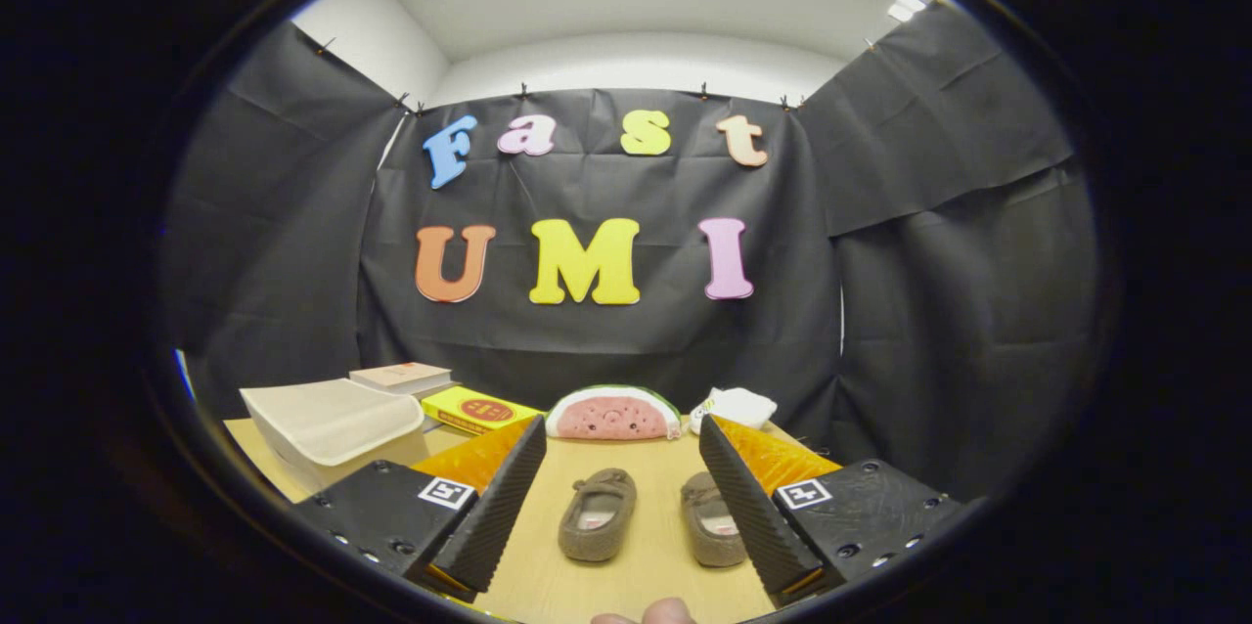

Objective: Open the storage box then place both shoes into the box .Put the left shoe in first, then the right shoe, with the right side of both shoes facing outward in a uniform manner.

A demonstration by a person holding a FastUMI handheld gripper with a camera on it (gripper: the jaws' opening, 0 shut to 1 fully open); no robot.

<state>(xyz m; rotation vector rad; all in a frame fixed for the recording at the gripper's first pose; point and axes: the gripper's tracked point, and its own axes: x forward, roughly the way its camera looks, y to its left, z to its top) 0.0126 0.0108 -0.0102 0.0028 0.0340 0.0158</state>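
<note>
The storage box [328,428] sits on the table [626,575] off to your left, beyond the left finger, and it looks closed, so by my reading nothing of the task is done yet: you have the lid to open, then the left shoe to place, then the right one. Both shoes lie on the table just ahead of your gripper [618,492], toes pointing away from you. The shoe on the left [597,512] sits in the gap between the fingers; the shoe on the right [712,518] is partly covered by the right finger. Your gripper is spread wide and holds nothing.

Beyond the shoes you have a watermelon-slice plush [612,414] against the booth wall, a yellow box [479,409] and a book [401,377] behind the storage box, and a white bundle [736,406] to the right. None of these blocks the shoes, though the yellow box crowds the storage box's far side. A fingertip [667,612] shows at the near table edge.
</note>
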